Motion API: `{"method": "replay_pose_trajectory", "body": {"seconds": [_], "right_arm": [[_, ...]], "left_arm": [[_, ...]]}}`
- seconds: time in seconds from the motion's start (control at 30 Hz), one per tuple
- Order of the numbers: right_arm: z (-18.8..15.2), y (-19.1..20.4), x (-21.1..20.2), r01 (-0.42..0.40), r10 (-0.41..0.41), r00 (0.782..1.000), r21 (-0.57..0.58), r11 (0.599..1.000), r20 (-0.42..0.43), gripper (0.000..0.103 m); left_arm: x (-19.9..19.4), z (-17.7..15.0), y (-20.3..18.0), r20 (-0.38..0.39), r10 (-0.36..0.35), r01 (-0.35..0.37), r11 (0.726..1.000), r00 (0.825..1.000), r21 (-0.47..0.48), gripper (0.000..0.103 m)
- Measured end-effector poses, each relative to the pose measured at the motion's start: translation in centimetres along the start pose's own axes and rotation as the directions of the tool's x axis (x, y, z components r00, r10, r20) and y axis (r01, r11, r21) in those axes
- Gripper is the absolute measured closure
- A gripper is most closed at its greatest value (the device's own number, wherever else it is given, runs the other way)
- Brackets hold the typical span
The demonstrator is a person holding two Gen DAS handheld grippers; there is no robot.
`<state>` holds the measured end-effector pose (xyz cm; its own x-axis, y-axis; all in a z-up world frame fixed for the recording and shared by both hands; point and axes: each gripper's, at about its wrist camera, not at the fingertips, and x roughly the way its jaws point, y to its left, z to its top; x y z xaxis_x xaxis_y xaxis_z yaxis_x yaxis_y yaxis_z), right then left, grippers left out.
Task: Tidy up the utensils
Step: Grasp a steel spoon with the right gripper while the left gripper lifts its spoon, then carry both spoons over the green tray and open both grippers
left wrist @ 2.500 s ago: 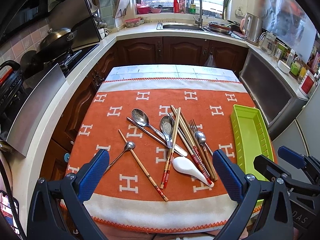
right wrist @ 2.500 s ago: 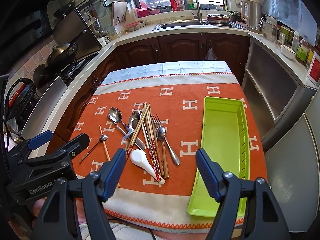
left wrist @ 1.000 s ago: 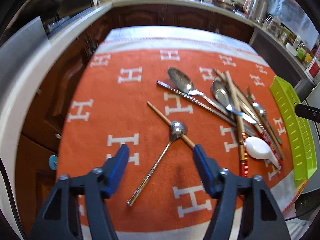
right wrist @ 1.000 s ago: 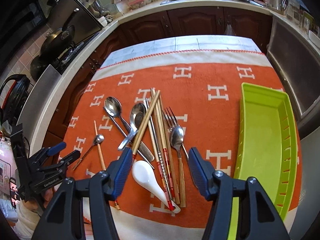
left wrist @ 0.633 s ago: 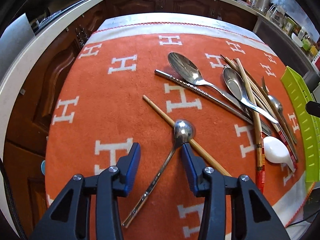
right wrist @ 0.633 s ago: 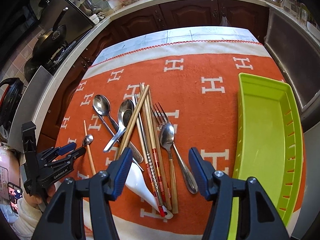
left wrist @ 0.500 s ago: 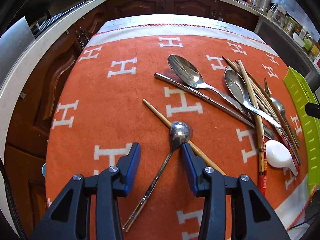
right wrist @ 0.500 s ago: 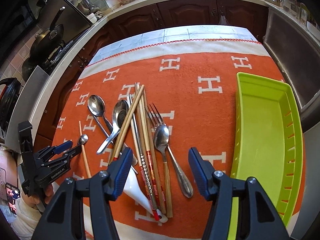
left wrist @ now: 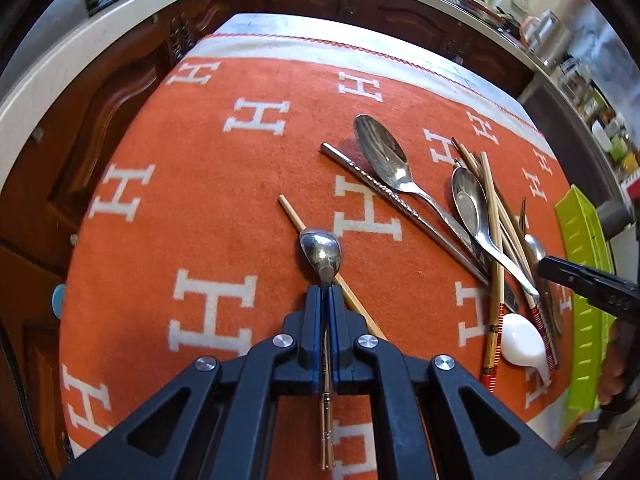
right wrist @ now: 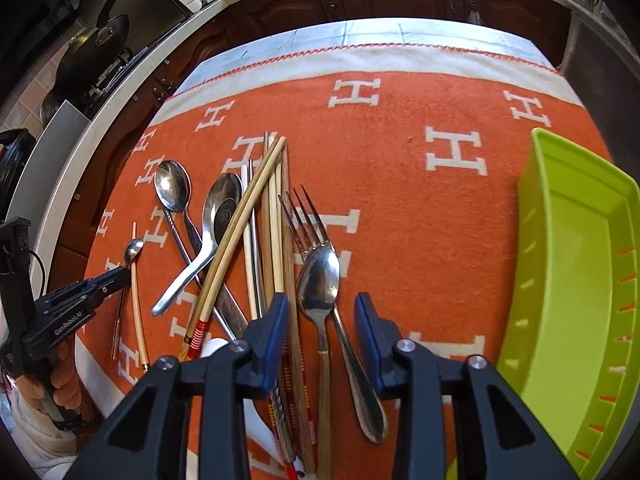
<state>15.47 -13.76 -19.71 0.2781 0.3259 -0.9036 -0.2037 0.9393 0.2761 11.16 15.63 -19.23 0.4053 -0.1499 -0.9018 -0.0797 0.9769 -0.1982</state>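
My left gripper is shut on the thin handle of a small metal spoon. The spoon lies across a wooden chopstick on the orange cloth. From the right wrist view the left gripper shows at the left edge. My right gripper hovers low over the pile with its jaws closing. A wooden-handled spoon and a fork lie between the pads, which do not press on them. A lime-green tray stands empty on the right.
The pile holds two large spoons, metal and wooden chopsticks and a white ceramic spoon. A wok sits on the stove beyond the left counter. Dark cabinets ring the table.
My left jaws have shut on the small spoon's handle. My right gripper has sunk toward the fork and spoon, and its jaws have narrowed.
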Motion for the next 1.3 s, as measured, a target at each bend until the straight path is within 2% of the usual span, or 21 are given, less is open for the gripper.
{"method": "replay_pose_trajectory", "body": {"seconds": [0.07,0.2,0.3,0.43,0.57,0.93,1.07,1.3], "right_arm": [[0.1,0.1,0.2,0.000,0.000,1.000,-0.001,1.000,0.011,0.088],[0.1,0.7,-0.4,0.005,-0.002,0.998,-0.034,0.999,0.065,0.099],[-0.2,1.2,-1.1,0.033,-0.027,0.995,-0.059,0.998,0.099,0.100],[-0.5,1.4,-2.2,0.016,-0.008,0.992,-0.061,0.998,0.127,0.100],[-1.1,1.0,-3.7,-0.025,0.032,0.986,-0.049,0.998,0.163,0.101],[-3.0,0.7,-8.3,-0.065,0.075,0.964,-0.045,0.997,0.257,0.101],[-3.9,0.1,-10.3,-0.081,0.087,0.953,-0.032,0.996,0.291,0.101],[-5.4,-2.7,-14.1,-0.063,0.052,0.937,0.019,0.998,0.345,0.101]], "left_arm": [[-0.2,-0.1,0.3,-0.005,-0.011,0.011,1.000,1.000,-0.021,0.102],[-0.6,-0.2,1.0,-0.019,-0.023,0.022,0.998,1.000,-0.055,0.102],[-1.3,-0.3,1.0,-0.012,-0.030,0.029,0.997,0.999,-0.069,0.102],[-2.8,-0.5,0.3,0.007,-0.053,0.053,0.997,0.999,-0.055,0.103],[-4.4,-0.8,-1.3,0.032,-0.076,0.077,0.997,0.997,-0.010,0.103],[-9.3,-2.1,-6.2,0.113,-0.153,0.138,0.982,0.982,0.127,0.103],[-11.5,-2.6,-8.8,0.120,-0.209,0.184,0.964,0.971,0.191,0.103],[-14.0,-2.4,-15.4,0.096,-0.332,0.289,0.906,0.938,0.310,0.103]]}}
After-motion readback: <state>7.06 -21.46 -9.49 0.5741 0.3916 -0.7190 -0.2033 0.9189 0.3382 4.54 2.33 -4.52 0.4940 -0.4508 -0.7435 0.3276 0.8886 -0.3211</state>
